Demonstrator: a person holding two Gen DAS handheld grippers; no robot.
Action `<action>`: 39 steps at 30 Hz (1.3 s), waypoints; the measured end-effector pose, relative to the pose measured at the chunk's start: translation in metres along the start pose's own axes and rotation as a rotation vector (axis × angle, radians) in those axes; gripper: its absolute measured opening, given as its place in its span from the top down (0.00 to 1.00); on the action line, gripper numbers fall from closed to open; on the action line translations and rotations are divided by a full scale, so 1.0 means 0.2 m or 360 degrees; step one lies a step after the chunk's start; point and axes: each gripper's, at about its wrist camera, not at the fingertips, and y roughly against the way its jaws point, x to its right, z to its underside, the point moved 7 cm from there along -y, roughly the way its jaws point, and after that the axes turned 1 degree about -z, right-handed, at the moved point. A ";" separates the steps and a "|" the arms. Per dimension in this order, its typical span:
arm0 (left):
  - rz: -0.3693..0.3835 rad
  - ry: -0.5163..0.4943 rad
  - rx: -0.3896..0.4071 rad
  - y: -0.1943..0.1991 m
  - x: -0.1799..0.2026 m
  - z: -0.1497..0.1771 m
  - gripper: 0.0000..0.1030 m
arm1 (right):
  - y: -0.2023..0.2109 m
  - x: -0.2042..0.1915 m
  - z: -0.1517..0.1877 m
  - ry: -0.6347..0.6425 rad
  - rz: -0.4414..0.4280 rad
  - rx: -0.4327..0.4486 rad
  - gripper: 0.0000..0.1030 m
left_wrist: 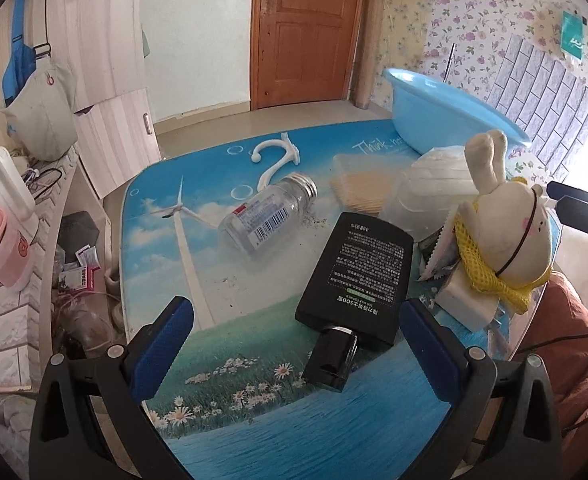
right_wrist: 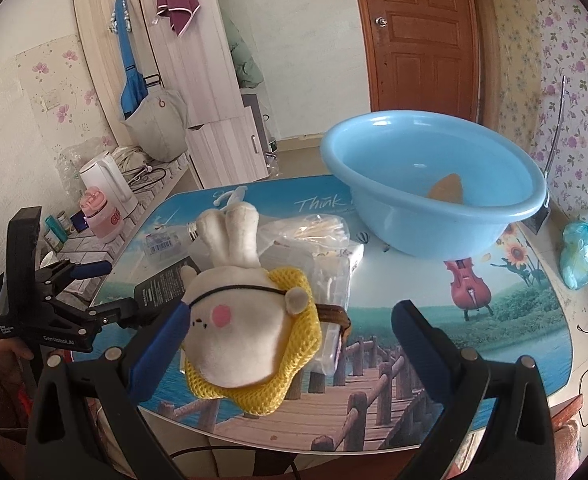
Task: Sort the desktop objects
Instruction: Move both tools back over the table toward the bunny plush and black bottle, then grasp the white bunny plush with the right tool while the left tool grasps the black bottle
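The left gripper (left_wrist: 296,340) is hovering low over the near edge of the surface (left_wrist: 253,432), its two blue-padded fingers spread wide and holding nothing. Between them, a flat black bottle (left_wrist: 358,276) is lying on its back with its black cap pointing toward the camera. Just beyond the bottle, a clear glass jar (left_wrist: 267,216) with a barcode label and a metal screw neck is lying on its side. A white plastic hook (left_wrist: 275,160) is resting farther back on the surface.

The right gripper (right_wrist: 289,332) is also standing open, empty, with its fingers wide apart. A cream plush rabbit (right_wrist: 237,320) in a yellow knitted wrap is lying on a pile of clear plastic bags (right_wrist: 326,264), close against the left finger of this gripper; whether it is touching the pad I cannot tell. In the left wrist view the same rabbit is sitting at the right side, on a white block beside a sachet with a zigzag edge.

A light blue basin (right_wrist: 434,200) is standing at the far right of the surface with something small and brown lying inside it. A small blue-green knotted bag (right_wrist: 580,252) is lying near the right edge.
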 end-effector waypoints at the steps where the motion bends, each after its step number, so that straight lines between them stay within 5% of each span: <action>1: 0.0001 -0.0007 -0.0017 -0.02 0.01 0.01 0.00 | -0.01 -0.01 0.01 0.0013 -0.0009 -0.0009 0.00; 15: 0.0120 -0.0141 -0.0059 -0.18 0.20 -0.02 0.01 | -0.10 -0.05 0.04 0.0004 0.0009 -0.0107 0.00; 19: 0.0141 -0.0141 -0.0049 -0.19 0.21 -0.03 0.28 | -0.12 -0.07 0.03 0.0054 0.0028 -0.0115 0.00; 25: 0.0145 -0.0139 -0.0043 -0.17 0.23 -0.02 0.34 | -0.16 -0.11 0.07 0.0101 0.0041 -0.0167 0.01; 29: 0.0152 -0.0120 -0.0045 -0.15 0.23 -0.01 0.36 | -0.13 -0.10 0.06 0.0087 0.0004 -0.0132 0.16; 32: 0.0158 -0.0110 -0.0049 -0.13 0.23 -0.01 0.38 | -0.08 -0.11 0.03 0.0070 -0.0082 -0.0086 0.40; 39: 0.0115 -0.0149 -0.0080 -0.14 0.25 -0.01 0.38 | -0.09 -0.13 0.04 0.0056 -0.0162 -0.0117 0.32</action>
